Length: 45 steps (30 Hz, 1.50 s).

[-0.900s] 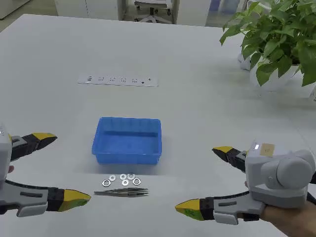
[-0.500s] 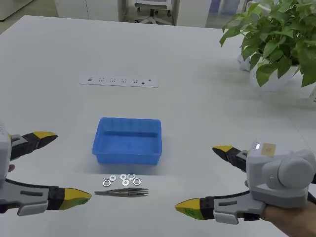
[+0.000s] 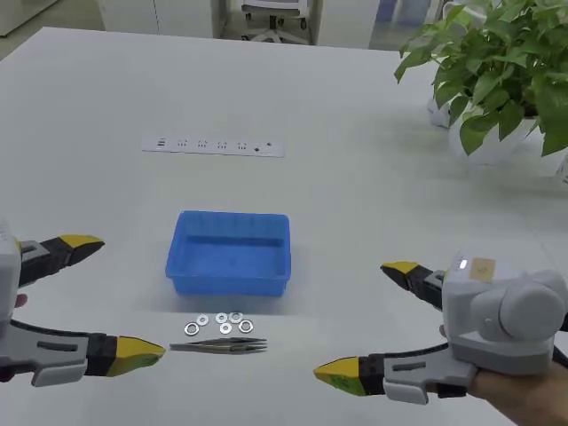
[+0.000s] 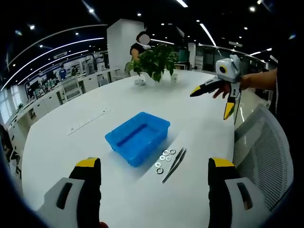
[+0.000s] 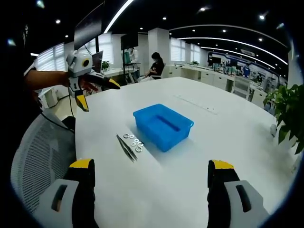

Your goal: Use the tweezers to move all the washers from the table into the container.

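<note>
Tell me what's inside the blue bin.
Nothing visible: the bin shows a bare blue floor. Its near wall hides a strip of that floor in the head view. The washers lie on the table in front, by the tweezers.

Big white table [image 3: 355, 204], rounded end, open-plan office. On it: power strip [image 3: 213, 145] lying flat, potted plant [image 3: 497, 71] at far right corner, white pot. Beyond far edge: office chair [image 3: 277, 18] base. By near edge: grey mesh chair [image 4: 266, 156]. Dark ceiling w/ strip lights [image 5: 118, 15] & spots; white column [image 4: 121, 47]; desk rows [image 5: 223, 76] in bkgd; bright windows [image 5: 50, 59] one side.
</note>
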Available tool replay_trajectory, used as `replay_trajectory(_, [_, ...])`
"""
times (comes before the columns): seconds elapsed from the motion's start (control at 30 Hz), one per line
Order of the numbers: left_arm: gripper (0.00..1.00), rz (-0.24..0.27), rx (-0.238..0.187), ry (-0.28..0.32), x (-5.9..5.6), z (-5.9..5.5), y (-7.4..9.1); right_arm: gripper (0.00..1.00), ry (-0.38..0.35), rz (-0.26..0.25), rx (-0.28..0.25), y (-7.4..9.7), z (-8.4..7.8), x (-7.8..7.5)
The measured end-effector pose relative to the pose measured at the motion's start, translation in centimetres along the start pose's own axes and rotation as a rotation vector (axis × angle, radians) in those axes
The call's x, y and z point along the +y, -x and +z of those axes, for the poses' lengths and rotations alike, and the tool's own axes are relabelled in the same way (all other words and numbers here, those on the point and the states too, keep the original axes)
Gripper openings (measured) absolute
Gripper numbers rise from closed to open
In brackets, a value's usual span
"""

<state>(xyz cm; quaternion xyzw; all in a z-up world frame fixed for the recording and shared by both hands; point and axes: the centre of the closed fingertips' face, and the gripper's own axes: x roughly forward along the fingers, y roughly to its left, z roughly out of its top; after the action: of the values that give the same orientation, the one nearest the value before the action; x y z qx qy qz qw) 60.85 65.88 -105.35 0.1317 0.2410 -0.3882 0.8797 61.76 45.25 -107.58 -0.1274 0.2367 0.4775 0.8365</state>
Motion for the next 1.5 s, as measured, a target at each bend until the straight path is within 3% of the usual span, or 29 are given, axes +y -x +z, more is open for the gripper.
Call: replay_trajectory(1.5, [1.0, -0.001, -0.01, -0.015, -0.05, 0.33, -0.1, 0.98, 0.021, -0.001, -0.02, -0.12, 0.8, -0.17])
